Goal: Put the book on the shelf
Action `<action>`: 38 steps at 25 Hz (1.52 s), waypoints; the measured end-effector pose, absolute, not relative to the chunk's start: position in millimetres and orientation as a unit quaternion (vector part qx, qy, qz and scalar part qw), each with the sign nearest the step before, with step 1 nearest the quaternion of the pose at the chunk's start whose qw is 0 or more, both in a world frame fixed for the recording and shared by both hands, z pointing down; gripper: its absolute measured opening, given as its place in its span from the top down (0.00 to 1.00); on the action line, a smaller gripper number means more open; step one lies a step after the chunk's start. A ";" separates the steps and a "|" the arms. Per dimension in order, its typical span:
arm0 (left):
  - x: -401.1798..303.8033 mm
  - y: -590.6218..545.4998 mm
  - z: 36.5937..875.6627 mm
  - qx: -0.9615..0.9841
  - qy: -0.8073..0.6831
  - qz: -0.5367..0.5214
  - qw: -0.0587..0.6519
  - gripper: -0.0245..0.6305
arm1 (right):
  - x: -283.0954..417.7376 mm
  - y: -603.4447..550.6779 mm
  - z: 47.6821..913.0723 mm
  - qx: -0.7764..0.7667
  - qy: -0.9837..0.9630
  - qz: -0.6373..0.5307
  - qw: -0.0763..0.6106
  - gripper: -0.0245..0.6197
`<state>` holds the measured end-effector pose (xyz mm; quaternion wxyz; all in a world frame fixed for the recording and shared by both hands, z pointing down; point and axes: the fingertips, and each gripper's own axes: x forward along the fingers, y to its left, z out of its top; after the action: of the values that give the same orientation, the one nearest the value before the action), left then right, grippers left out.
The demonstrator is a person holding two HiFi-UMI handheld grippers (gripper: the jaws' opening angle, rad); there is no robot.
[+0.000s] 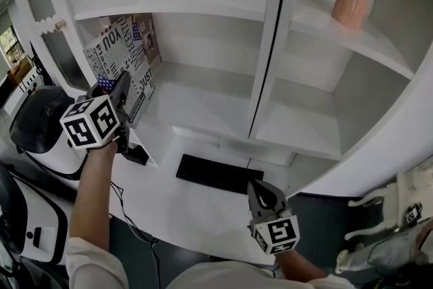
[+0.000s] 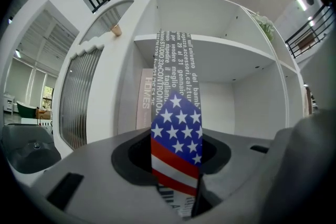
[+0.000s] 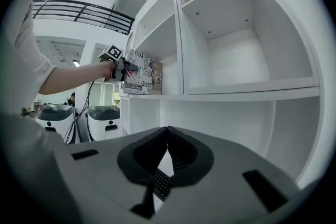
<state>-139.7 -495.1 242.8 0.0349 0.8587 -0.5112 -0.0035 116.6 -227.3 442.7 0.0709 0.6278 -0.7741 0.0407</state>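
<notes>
Right, the white shelf unit (image 1: 267,57) fills the frame and its left compartment looks like the target. Risks, my read:
- The book goes in tall and upright, so if it's pushed in tilted a top corner could clip the board above or the left wall.
- It could also shove the brown book (image 1: 147,37) standing at the back.
- If it's let go off-vertical it likely flops flat, as there's nothing to lean on near the front.
- The grip sits low on one edge, so the book can pivot in the jaws.

Book (image 1: 122,61): large and fairly thick. The pale cover is packed with black-and-white lettering, with a stars-and-stripes patch on the edge facing the jaws. It stands upright at the mouth of the left compartment, on or just above the shelf board, can't tell which.

Left gripper (image 1: 120,88): jaws clamped across the book's near edge, spread wide by its thickness.

Right gripper (image 1: 265,198): low over the counter (image 1: 196,206) near the black keyboard (image 1: 220,174), jaws closed together with nothing in them.
</notes>
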 end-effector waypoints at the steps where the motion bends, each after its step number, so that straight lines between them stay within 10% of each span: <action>1: -139.0 -498.1 243.2 0.860 -0.509 -0.003 0.034 0.73 | 116.0 -228.8 442.4 0.627 -0.775 0.040 0.071 0.96; 38: -103.0 -561.3 251.6 0.883 -0.468 -0.004 0.011 0.73 | 99.2 -256.4 457.8 0.615 -0.782 0.059 0.086 0.96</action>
<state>-103.0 -561.3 251.6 0.0113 0.8834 -0.4684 -0.0039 99.2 -256.4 457.8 0.0862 0.6146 -0.7819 0.0591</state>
